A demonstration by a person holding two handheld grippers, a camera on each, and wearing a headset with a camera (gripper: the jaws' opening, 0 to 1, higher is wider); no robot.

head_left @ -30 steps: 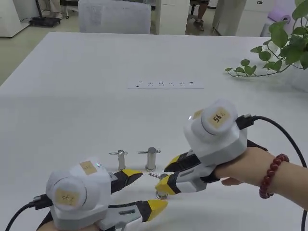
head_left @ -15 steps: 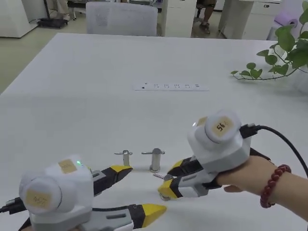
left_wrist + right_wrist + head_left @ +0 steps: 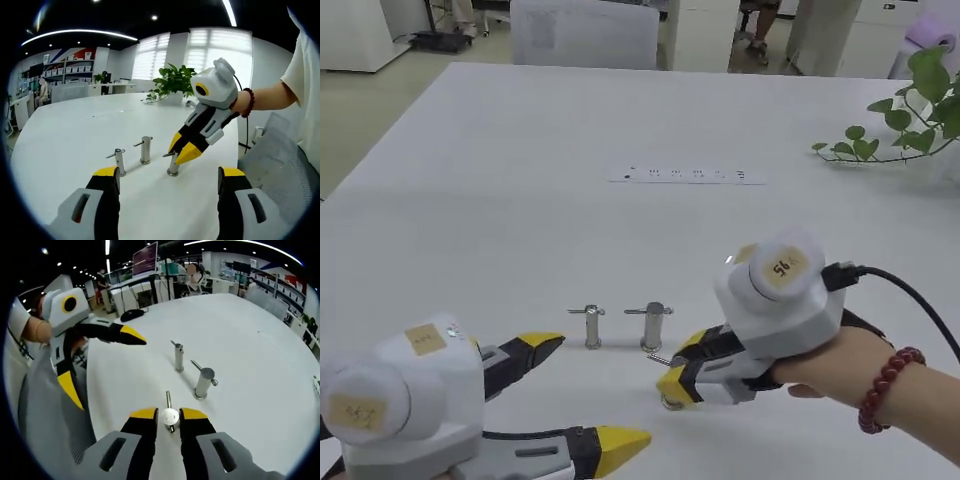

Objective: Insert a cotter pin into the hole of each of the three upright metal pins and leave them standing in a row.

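Metal is catching the light on the third pin [image 3: 173, 167], which is standing upright on the table [image 3: 620, 120], nearer the person than the other two. A cotter [image 3: 168, 399] is poking out sideways from its head, so it is probably sitting in the hole, though I cannot tell how far through. The right gripper [image 3: 169, 416] is clamping that head, one jaw pressing on each side as far as its own view shows. Just beyond, the middle pin [image 3: 655, 328] and the end pin [image 3: 592, 328] are standing side by side, each carrying a cotter across its top.

To my eye the last of the three insertions is finishing. The next move is calling for a short carry or slide to bring the third pin into line beside the middle pin. After that comes a gentle letting-go that is not tipping it.

The right hand [image 3: 820, 355], with a bead bracelet [image 3: 885, 365] at the wrist, is reaching in from the right, pointing its gripper left and down. The left gripper [image 3: 585, 392] is hovering low at the person's left, jaws spread wide and holding nothing, aiming toward the pins.
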